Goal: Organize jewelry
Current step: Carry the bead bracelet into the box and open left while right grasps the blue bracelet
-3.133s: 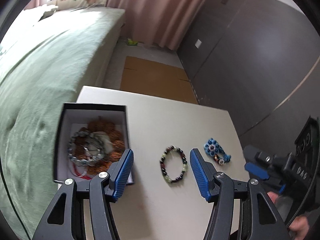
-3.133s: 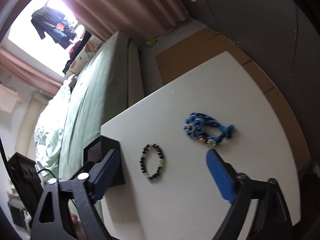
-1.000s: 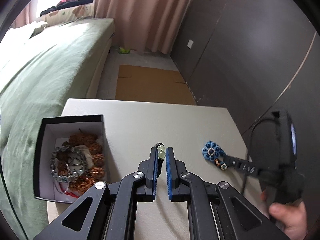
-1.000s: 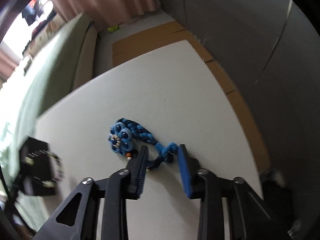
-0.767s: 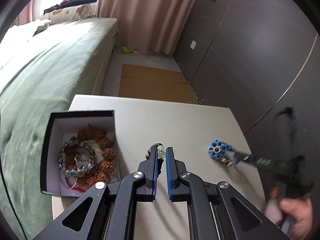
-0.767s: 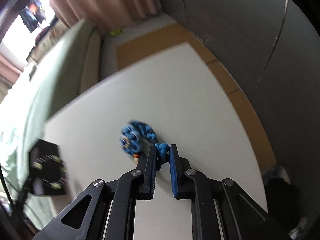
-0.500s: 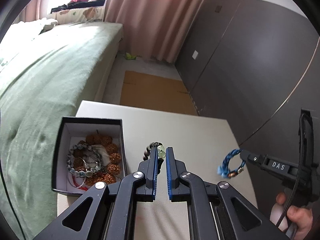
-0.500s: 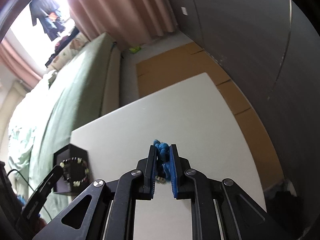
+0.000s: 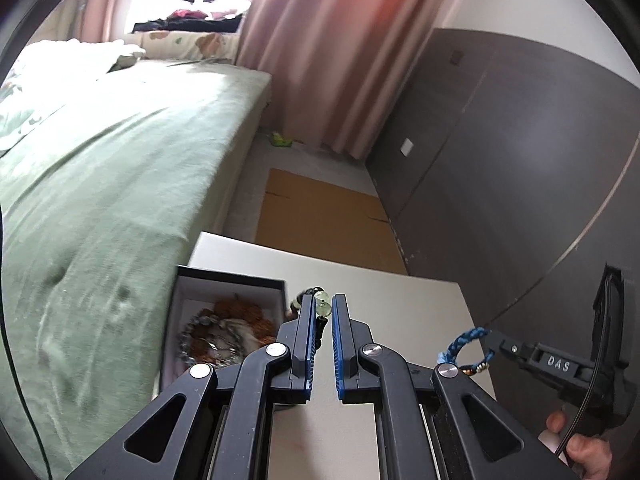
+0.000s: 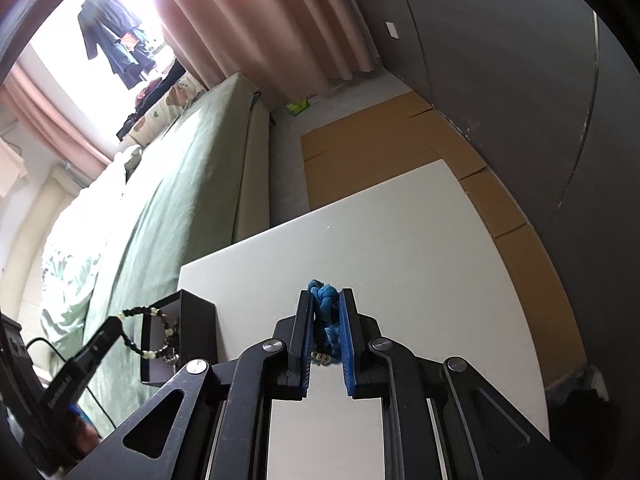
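Observation:
My left gripper [image 9: 322, 306] is shut on a bead bracelet [image 9: 320, 301] of dark and pale green beads and holds it in the air beside the black jewelry box [image 9: 224, 280]. From the right wrist view the bracelet [image 10: 154, 334] hangs in front of the box [image 10: 198, 320]. The box holds several other bracelets [image 9: 224, 330]. My right gripper [image 10: 326, 304] is shut on a blue braided bracelet [image 10: 326, 300], lifted above the white table [image 10: 420, 260]. In the left wrist view the blue bracelet [image 9: 460, 342] dangles from the right gripper at the table's right side.
A bed with a green cover [image 9: 100, 180] lies along the table's left side. Flat brown cardboard [image 9: 324, 220] lies on the floor beyond the table. A dark grey wall [image 9: 500, 160] runs along the right. Pink curtains [image 9: 320, 60] hang at the back.
Both grippers shut on their bracelets and rose from the table. The left gripper has carried the bead bracelet up and left toward the box. The right gripper has lifted the blue bracelet higher.

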`<action>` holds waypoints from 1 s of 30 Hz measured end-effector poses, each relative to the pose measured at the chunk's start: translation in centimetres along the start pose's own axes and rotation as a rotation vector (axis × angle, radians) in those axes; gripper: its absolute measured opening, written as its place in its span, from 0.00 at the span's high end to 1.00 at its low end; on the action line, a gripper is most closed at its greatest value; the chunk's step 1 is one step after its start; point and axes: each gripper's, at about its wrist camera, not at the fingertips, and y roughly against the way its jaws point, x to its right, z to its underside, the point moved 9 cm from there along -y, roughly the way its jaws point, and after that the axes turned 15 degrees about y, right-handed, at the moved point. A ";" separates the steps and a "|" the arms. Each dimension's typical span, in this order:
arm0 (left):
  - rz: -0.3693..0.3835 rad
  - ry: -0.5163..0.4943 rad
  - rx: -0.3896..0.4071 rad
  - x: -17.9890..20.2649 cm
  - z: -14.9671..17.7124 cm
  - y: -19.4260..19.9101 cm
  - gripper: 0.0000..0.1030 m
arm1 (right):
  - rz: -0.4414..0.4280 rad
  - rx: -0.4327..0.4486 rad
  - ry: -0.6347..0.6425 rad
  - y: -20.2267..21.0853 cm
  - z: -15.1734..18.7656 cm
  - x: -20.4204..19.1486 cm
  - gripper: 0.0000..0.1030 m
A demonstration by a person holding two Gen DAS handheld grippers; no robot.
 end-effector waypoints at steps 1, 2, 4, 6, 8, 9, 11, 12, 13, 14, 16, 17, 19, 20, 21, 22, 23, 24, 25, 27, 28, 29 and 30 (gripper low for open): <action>-0.005 0.009 0.008 -0.4 -0.3 0.1 0.93 | -0.001 -0.001 0.005 -0.1 0.0 -0.3 0.87; -0.008 0.015 0.013 -0.7 -0.6 0.3 0.93 | -0.002 0.000 0.010 -0.1 0.0 -0.6 0.87; -0.017 0.032 0.024 -1.4 -1.2 0.5 0.93 | -0.001 0.008 0.020 0.0 0.0 -1.1 0.87; -0.023 0.039 0.026 -2.0 -1.5 0.6 0.93 | -0.005 0.015 0.034 0.1 -0.1 -1.8 0.87; -0.033 0.052 0.029 -2.7 -1.9 0.4 0.93 | -0.008 0.024 0.043 0.2 -0.1 -2.3 0.87; -0.035 0.055 0.027 -2.8 -1.9 0.3 0.93 | -0.009 0.029 0.048 0.2 -0.2 -2.4 0.87; -0.037 0.064 0.023 -3.4 -2.0 0.1 0.93 | -0.020 0.036 0.056 0.1 -0.3 -3.1 0.87; -0.038 0.067 0.021 -3.6 -2.1 0.0 0.93 | -0.026 0.036 0.059 0.0 -0.3 -3.4 0.87; -0.039 0.071 0.018 -3.8 -2.2 -0.1 0.93 | -0.030 0.036 0.062 -0.1 -0.2 -3.6 0.87; -0.037 0.077 0.013 -4.0 -2.2 -0.2 0.93 | -0.033 0.034 0.067 -0.3 -0.2 -4.0 0.87; -0.035 0.087 0.004 -4.5 -2.2 -0.5 0.93 | -0.033 0.032 0.070 -0.6 -0.1 -4.4 0.87; -0.032 0.090 -0.002 -4.7 -2.3 -0.7 0.93 | -0.034 0.032 0.072 -0.7 -0.1 -4.7 0.87; -0.012 0.106 -0.037 -4.9 -2.1 -1.4 0.93 | -0.035 0.033 0.075 -0.9 -0.2 -5.2 0.87; -0.004 0.118 -0.064 -5.0 -2.0 -1.7 0.92 | -0.039 0.034 0.077 -1.0 -0.2 -5.5 0.87; 0.003 0.129 -0.090 -5.1 -1.8 -2.0 0.92 | -0.043 0.034 0.078 -1.1 -0.3 -5.8 0.87; 0.005 0.135 -0.105 -5.2 -1.8 -2.1 0.91 | -0.048 0.035 0.079 -1.2 -0.3 -6.1 0.87; 0.007 0.136 -0.110 -5.3 -1.9 -2.1 0.87 | -0.056 0.036 0.080 -1.4 -0.4 -6.4 0.87; 0.005 0.135 -0.107 -5.5 -2.0 -1.9 0.74 | -0.064 0.038 0.080 -1.4 -0.4 -6.7 0.87; 0.001 0.138 -0.098 -5.6 -2.1 -1.7 0.63 | -0.074 0.040 0.080 -1.5 -0.5 -7.1 0.87; 0.001 0.158 -0.059 -6.2 -2.8 -1.0 0.33 | -0.098 0.049 0.080 -1.5 -0.6 -8.0 0.87; 0.006 0.169 -0.035 -6.4 -3.1 -0.5 0.31 | -0.112 0.058 0.083 -1.4 -0.7 -8.5 0.87; 0.008 0.174 -0.024 -6.5 -3.3 -0.3 0.31 | -0.124 0.066 0.088 -1.3 -0.8 -9.0 0.87; 0.006 0.179 -0.016 -6.7 -3.6 0.1 0.31 | -0.135 0.072 0.091 -1.3 -0.8 -9.5 0.87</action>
